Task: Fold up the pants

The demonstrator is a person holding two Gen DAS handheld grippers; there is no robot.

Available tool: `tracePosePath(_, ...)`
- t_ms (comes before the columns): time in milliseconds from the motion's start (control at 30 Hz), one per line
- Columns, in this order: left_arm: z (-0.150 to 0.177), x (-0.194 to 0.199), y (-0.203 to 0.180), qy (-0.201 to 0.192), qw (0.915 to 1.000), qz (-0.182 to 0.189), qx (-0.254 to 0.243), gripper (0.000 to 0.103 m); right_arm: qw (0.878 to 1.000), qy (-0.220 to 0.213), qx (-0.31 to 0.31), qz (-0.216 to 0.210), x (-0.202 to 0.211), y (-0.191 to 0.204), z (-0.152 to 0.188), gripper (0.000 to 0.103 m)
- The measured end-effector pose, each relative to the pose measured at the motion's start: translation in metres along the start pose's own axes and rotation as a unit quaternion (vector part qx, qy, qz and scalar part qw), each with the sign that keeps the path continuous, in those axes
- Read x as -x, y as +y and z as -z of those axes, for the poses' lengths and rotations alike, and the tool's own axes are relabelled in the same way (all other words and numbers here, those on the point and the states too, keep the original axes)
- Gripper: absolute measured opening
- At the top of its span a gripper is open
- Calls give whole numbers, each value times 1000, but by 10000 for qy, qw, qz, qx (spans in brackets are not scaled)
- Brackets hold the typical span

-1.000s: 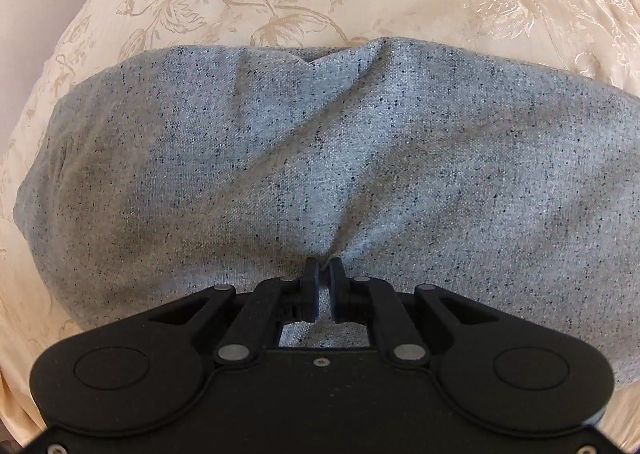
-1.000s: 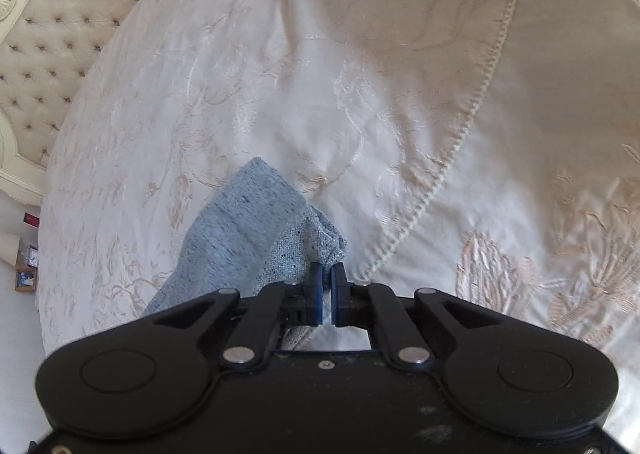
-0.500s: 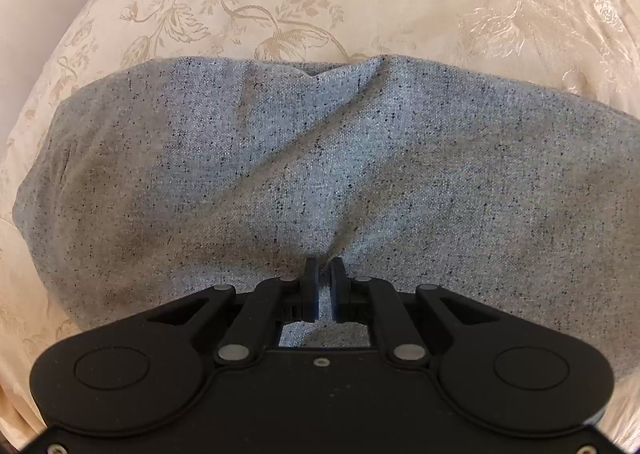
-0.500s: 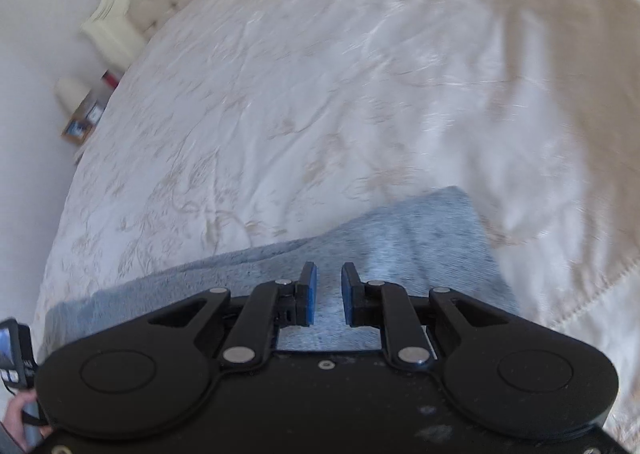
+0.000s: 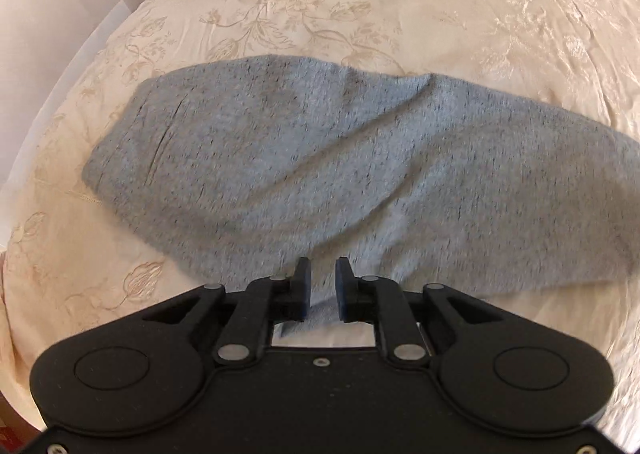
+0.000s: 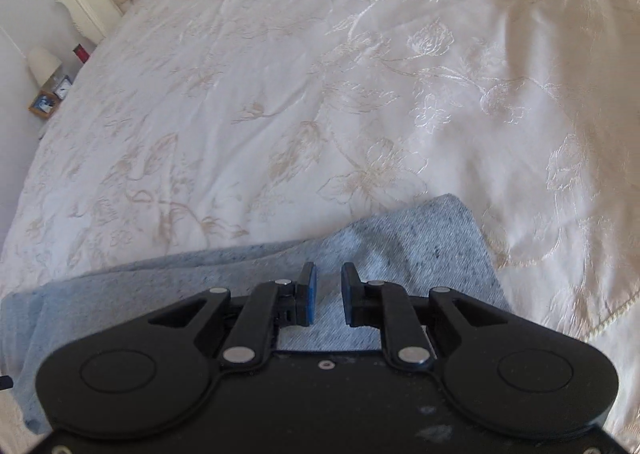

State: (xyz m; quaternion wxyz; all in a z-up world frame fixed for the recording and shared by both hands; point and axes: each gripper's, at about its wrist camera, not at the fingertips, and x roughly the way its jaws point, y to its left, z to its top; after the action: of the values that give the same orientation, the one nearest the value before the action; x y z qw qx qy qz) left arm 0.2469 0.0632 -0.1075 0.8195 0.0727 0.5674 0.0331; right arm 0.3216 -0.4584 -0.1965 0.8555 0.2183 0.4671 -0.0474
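Grey speckled knit pants [image 5: 320, 158] just released onto cream embroidered bedspread [image 5: 360, 6]; both jaws partly opened, empty; fold laid.

Light: soft daylight, warmer in the left wrist view.
Glare: sheen on the bedspread [image 5: 560, 14] at upper right.
Blur: pants [image 5: 320, 158] smeared by motion.
Edges: fisheye-bent, corners dark.

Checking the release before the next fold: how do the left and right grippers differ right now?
The left gripper hovers above the pants' near edge, its view motion-blurred; the right gripper hangs over a pants corner, its view sharp. Both have just been opening, jaws apart, with no fabric pinched.
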Motion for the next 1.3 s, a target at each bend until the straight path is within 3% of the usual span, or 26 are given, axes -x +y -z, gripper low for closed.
tracePosePath(233, 39, -15, 6, 155, 9993, -49, -331, 32, 9984, 275, -155, -475, 28, 35, 66, 18)
tracePosePath(533, 38, -28, 17, -173, 9997, -80, -121, 32, 9951, 674, -270, -665, 43, 94, 123, 18)
tracePosePath(600, 33, -42, 14, 45, 9986, -425, -319, 36, 9950, 695, -188, -689, 45, 108, 127, 18)
tracePosePath(667, 33, -64, 15, 441, 9924, -1022, -527, 36, 9949, 689, -152, -716, 45, 119, 128, 18)
tracePosePath(800, 39, -71, 39, 647, 9965, -519, 90, 35, 9953, 702, -124, -652, 43, 139, 132, 18)
tracePosePath(900, 39, -56, 39, 832, 9961, -62, -296, 29, 9954, 698, -97, -642, 39, 151, 127, 18)
tracePosePath(1000, 34, -21, 42, 363, 9950, 465, -800, 30, 9958, 665, 12, -631, 35, 163, 121, 19)
tracePosePath(1100, 9, 7, 43, -239, 9881, 1049, -1102, 31, 9959, 614, 63, -665, 20, 177, 108, 19)
tracePosePath(1200, -34, 3, 35, -580, 9844, 1222, -1128, 31, 9959, 565, 156, -696, 4, 192, 96, 19)
tracePosePath(1300, -78, -24, 21, -660, 9833, 1395, -965, 31, 9957, 565, 270, -684, -15, 207, 88, 19)
